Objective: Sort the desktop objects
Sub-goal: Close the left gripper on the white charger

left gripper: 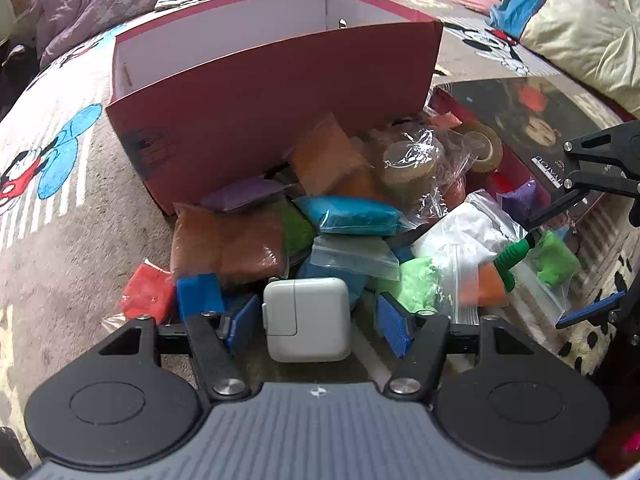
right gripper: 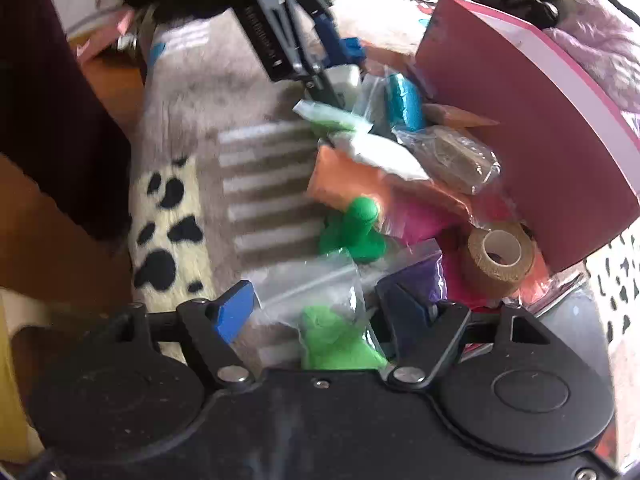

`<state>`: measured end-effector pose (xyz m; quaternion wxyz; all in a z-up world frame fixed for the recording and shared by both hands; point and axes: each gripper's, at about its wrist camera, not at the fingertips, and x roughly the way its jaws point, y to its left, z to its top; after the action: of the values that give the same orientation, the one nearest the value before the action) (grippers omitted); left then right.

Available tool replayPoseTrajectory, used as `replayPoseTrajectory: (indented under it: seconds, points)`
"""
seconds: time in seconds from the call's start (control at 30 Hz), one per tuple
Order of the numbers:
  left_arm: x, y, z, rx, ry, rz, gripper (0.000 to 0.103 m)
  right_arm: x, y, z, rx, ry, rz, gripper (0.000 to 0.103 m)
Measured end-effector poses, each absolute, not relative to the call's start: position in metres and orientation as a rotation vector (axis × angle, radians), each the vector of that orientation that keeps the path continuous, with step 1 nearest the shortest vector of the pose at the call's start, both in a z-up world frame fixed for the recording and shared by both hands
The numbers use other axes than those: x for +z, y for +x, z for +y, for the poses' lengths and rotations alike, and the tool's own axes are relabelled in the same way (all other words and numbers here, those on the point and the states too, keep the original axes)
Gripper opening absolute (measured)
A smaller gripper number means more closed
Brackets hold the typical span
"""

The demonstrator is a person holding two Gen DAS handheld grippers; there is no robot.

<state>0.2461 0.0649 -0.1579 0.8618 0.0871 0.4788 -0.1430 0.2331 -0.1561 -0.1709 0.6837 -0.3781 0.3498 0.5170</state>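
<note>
A white square charger (left gripper: pixel 307 325) sits between the blue pads of my left tool (left gripper: pixel 316 326), with gaps on both sides. Just past it lies a messy pile of little bags on the bed. A brown bag (left gripper: pixel 228 240) is ahead to the left, a blue bag (left gripper: pixel 352 214) straight ahead. A roll of tan tape (left gripper: pixel 484 146) lies far to the right. A red box (left gripper: pixel 272 92) stands open behind the pile. A green clay bag (right gripper: pixel 336 344) lies between the pads of my right tool (right gripper: pixel 320 316).

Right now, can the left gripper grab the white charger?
Probably yes. The white charger lies between the open jaws of the left gripper, with nothing covering it. The bags of clay are piled behind it, out of the way.
</note>
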Motion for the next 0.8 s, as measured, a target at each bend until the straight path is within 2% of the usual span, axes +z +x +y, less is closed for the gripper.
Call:
replayPoseTrajectory:
  seconds: [0.23,0.33,0.37,0.47,0.53,0.8]
  points:
    - [-0.158,0.253,0.06,-0.292,0.203,1.009,0.056,-0.175,0.233,-0.153,1.177,-0.946,0.794,0.078]
    - [-0.157,0.256,0.058,-0.296,0.215,1.012,0.049,-0.175,0.234,-0.152,1.188,-0.972,0.802,0.078]
    - [-0.157,0.256,0.057,-0.299,0.219,1.014,0.046,-0.175,0.234,-0.152,1.19,-0.982,0.802,0.075]
    - [-0.158,0.258,0.055,-0.301,0.232,1.02,0.045,-0.176,0.237,-0.152,1.186,-1.001,0.817,0.06]
    - [-0.158,0.259,0.054,-0.3,0.242,1.023,0.045,-0.176,0.243,-0.152,1.188,-0.987,0.868,0.039]
    - [-0.163,0.262,0.053,-0.289,0.242,1.043,0.045,-0.177,0.248,-0.156,1.164,-0.94,0.912,0.039]
